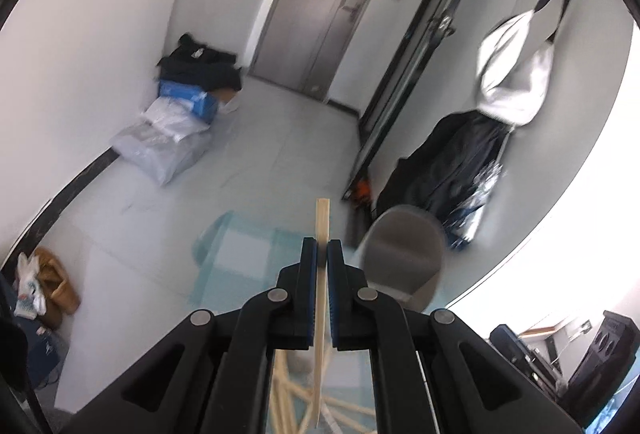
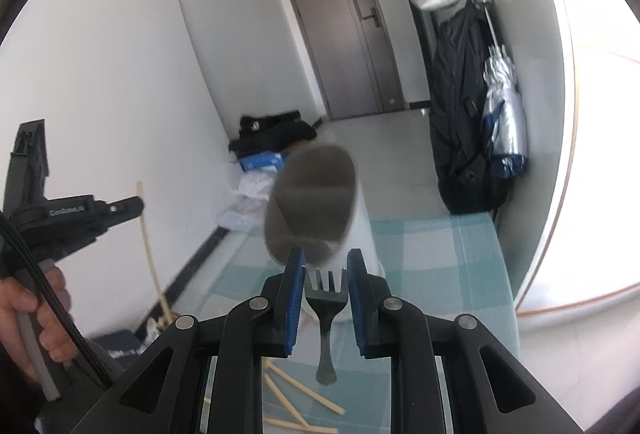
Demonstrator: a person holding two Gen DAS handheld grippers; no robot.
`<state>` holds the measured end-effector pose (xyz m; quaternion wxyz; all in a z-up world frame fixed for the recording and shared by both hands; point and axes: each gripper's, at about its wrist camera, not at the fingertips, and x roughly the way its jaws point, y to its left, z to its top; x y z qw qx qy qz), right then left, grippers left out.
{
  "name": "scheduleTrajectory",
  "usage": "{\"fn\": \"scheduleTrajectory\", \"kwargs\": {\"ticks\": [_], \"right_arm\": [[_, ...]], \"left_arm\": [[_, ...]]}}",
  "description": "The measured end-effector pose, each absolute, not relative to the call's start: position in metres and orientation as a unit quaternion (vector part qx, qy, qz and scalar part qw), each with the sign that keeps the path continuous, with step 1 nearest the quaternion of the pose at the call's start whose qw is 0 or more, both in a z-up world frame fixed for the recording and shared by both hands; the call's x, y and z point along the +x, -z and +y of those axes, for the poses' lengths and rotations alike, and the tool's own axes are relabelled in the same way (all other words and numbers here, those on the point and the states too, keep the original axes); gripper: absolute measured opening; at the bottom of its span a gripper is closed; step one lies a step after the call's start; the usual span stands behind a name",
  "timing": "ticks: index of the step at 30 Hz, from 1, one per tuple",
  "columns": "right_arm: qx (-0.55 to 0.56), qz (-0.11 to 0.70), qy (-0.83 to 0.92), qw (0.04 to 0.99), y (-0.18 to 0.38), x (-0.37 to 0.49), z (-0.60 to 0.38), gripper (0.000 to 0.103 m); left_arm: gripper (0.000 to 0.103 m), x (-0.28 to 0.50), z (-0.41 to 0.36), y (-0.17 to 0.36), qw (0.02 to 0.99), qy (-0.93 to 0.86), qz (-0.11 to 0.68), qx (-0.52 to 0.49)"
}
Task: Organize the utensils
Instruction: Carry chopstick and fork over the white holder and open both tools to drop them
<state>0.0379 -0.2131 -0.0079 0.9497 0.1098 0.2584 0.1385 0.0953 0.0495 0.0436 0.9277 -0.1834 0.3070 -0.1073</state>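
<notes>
While left tongs [image 1: 322, 254] pinch a chopstick [image 1: 322, 218], right tongs [image 2: 325, 266] hold a fork [image 2: 326, 298].

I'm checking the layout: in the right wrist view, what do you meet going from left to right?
Left tool holding a wooden chopstick → grey utensil holder → black fork between the right tool's fingers → dark jacket → silver folded umbrella.

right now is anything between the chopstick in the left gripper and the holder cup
Nothing visible. The left gripper is shut on the chopstick, and the holder cup stands just ahead to its right with its mouth open.
</notes>
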Motion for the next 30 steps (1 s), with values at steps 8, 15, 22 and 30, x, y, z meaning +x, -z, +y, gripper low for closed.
{"fn": "scheduleTrajectory", "kwargs": {"ticks": [8,15,22,30], "right_arm": [[0.110,0.219,-0.158,0.957,-0.055,0.057,-0.216,0.020],[0.116,0.202,-0.152,0.961,-0.097,0.101,-0.229,0.020],[0.125,0.196,-0.144,0.962,-0.110,0.155,-0.233,0.020],[0.133,0.226,-0.141,0.955,-0.097,0.191,-0.225,0.020]], "left_arm": [[0.002,0.128,0.028,-0.086,0.936,0.146,0.236,-0.215],[0.002,0.164,0.005,-0.102,0.947,0.161,0.191,-0.203],[0.002,0.188,-0.009,-0.096,0.957,0.171,0.170,-0.161],[0.002,0.204,-0.015,-0.077,0.953,0.205,0.176,-0.134]]}}
